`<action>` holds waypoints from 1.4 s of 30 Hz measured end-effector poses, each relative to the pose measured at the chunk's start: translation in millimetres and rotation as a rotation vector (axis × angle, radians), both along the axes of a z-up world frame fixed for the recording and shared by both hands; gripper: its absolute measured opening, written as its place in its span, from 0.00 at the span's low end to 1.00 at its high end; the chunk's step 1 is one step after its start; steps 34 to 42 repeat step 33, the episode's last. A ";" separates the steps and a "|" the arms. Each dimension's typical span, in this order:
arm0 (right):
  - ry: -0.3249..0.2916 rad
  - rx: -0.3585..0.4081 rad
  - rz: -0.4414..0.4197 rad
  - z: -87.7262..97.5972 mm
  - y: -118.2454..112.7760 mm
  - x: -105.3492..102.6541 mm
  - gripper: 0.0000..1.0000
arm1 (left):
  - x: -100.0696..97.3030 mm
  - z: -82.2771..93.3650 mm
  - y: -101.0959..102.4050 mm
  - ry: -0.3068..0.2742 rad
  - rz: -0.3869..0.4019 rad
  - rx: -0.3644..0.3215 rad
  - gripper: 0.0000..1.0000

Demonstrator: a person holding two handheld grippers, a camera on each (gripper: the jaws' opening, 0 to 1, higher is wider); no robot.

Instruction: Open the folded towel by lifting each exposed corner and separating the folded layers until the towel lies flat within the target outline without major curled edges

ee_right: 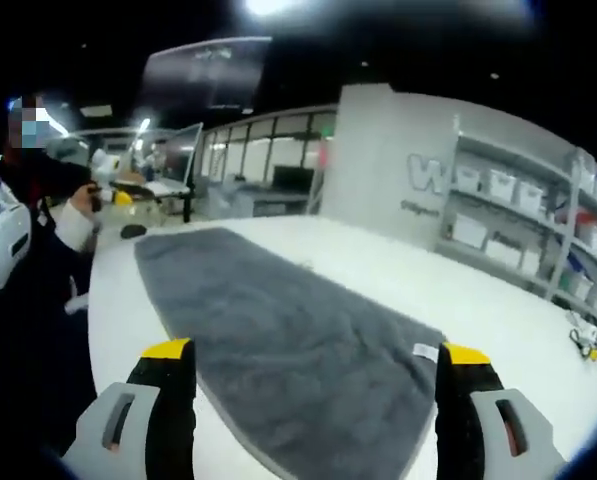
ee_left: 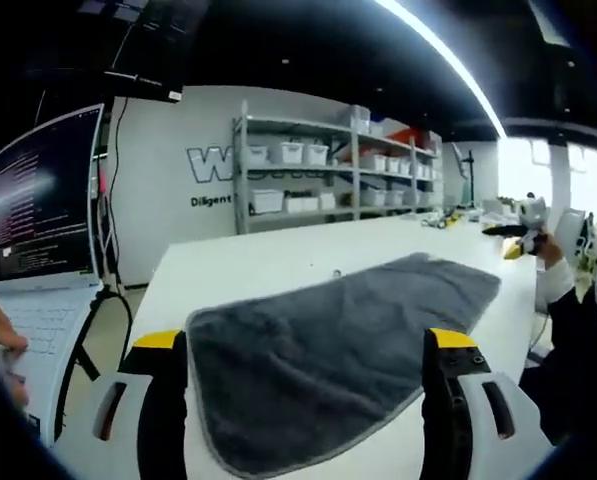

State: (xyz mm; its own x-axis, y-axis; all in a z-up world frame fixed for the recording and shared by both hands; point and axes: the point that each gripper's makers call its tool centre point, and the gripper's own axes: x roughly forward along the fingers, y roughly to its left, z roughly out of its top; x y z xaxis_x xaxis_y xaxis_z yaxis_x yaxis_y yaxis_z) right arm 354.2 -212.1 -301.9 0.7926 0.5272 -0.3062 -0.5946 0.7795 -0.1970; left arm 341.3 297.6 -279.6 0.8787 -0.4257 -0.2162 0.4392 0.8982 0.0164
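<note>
A dark grey towel lies spread across the white table, its near rounded edge between my left gripper's yellow-tipped fingers. That gripper is open and holds nothing, hovering above the towel's near end. In the right gripper view the same grey towel stretches away to the upper left, with a small white label on its near right corner. My right gripper is open too, its fingers either side of the towel's near end. The towel looks flat, with no raised folds that I can make out.
A laptop with a lit screen stands at the left, a hand on its keyboard. A person in dark clothes sits at the table's far side beside other grippers. Shelves with white bins line the back wall. Small cables lie at the right.
</note>
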 end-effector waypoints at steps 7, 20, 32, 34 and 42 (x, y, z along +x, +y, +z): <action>-0.007 0.033 -0.010 12.9 0.6 -12.1 0.99 | -9.5 0.1 -11.8 0.002 -0.036 -0.007 0.93; 0.028 0.010 -0.033 12.9 3.8 -21.9 0.99 | -21.4 10.8 -19.5 -0.017 -0.065 -0.024 0.95; 0.039 -0.044 -0.071 6.4 -9.4 -19.5 0.99 | -15.3 3.4 -17.3 0.009 -0.050 -0.018 0.95; 0.041 -0.045 -0.073 5.6 -10.4 -18.9 0.99 | -14.6 2.6 -17.3 0.011 -0.048 -0.018 0.95; 0.041 -0.045 -0.073 5.6 -10.4 -18.9 0.99 | -14.6 2.6 -17.3 0.011 -0.048 -0.018 0.95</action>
